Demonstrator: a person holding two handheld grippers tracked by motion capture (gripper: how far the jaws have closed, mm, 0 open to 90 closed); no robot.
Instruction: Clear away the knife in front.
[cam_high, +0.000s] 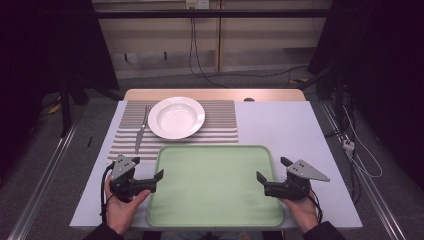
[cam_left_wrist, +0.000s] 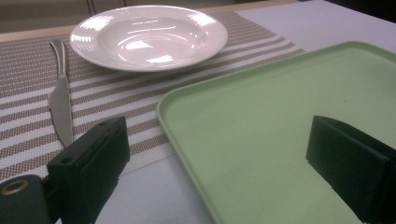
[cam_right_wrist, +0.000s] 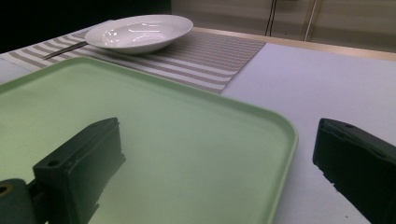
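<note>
Both open grippers straddle the green tray's (cam_high: 215, 187) side rims, seemingly untouching.

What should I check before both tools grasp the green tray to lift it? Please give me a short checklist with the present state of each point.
1. Left tool open, jaws on either side of the tray's left rim: ok.
2. Right tool open, jaws on either side of the right rim: ok.
3. Green tray carries nothing that could slide: ok.
4. Plate and fork lie apart from the tray, on the striped mat: ok.
5. Tray is flat on the table: ok.
6. Pads already press on the rim: not ok.
</note>
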